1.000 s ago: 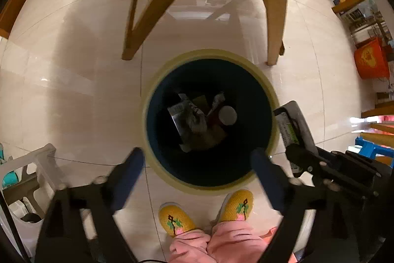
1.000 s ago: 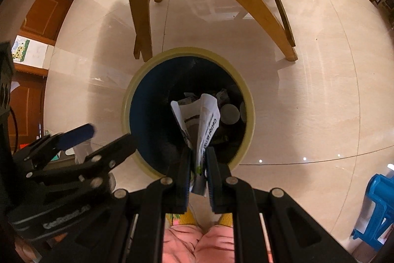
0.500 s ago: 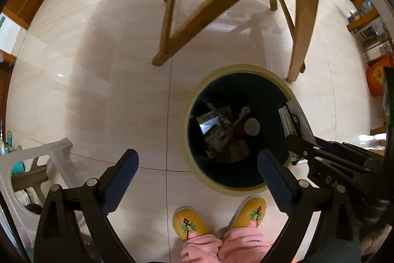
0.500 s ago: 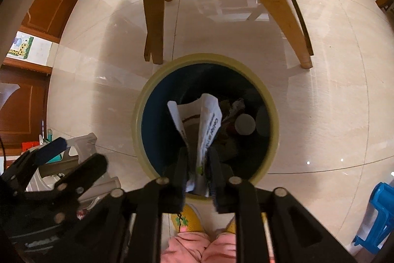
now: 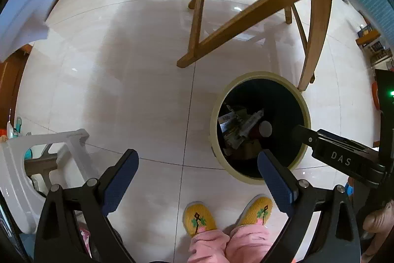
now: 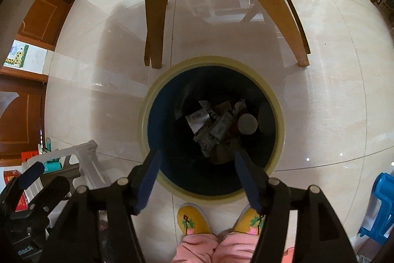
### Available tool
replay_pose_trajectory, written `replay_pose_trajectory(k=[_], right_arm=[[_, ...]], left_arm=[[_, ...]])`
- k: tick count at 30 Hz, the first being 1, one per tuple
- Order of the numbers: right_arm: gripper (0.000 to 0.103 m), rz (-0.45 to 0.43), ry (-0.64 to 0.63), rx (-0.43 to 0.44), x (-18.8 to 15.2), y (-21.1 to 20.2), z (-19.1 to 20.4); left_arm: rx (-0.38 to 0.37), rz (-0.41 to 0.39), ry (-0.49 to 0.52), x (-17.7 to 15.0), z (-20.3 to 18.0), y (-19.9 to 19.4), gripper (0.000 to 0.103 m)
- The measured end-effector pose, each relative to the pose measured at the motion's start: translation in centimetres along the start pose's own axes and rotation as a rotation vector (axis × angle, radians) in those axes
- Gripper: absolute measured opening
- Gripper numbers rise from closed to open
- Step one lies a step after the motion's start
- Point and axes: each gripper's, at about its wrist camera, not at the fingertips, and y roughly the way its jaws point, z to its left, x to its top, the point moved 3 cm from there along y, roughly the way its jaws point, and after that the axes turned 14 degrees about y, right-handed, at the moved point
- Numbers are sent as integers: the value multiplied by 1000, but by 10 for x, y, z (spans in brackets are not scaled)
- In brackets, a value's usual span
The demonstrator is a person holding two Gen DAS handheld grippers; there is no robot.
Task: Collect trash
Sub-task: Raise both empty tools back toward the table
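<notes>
Left wrist view: left gripper [image 5: 197, 164] spread, empty, over bare floor tile beside bin [image 5: 305, 110]. Paper scraps [image 5: 236, 130] at bin bottom.

Right wrist view: right gripper [image 6: 197, 176] opening above bin [image 6: 211, 62], nothing between pads. Crumpled paper [image 6: 204, 125] inside: probably light, soft, best pinched at an edge.

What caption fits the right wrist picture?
Right gripper opening, empty, over the trash bin holding crumpled papers.

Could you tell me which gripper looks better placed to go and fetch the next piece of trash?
Probably left. The left gripper is open, empty and over bare floor beside the round dark bin with the cream rim. The right gripper, jaws opening with nothing between them, hangs over that bin.
</notes>
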Motion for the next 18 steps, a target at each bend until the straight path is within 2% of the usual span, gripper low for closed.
replay_pose_trajectory(k=[9, 13, 18], right_arm=[[63, 0, -7, 39, -15, -51, 18], [63, -10, -25, 74, -24, -90, 28], [63, -52, -48, 136, -32, -158, 41]], left_arm=[[0, -29, -58, -4, 12, -62, 96], [0, -64, -72, 1, 14, -100, 96], [27, -123, -85, 11, 14, -156, 96]])
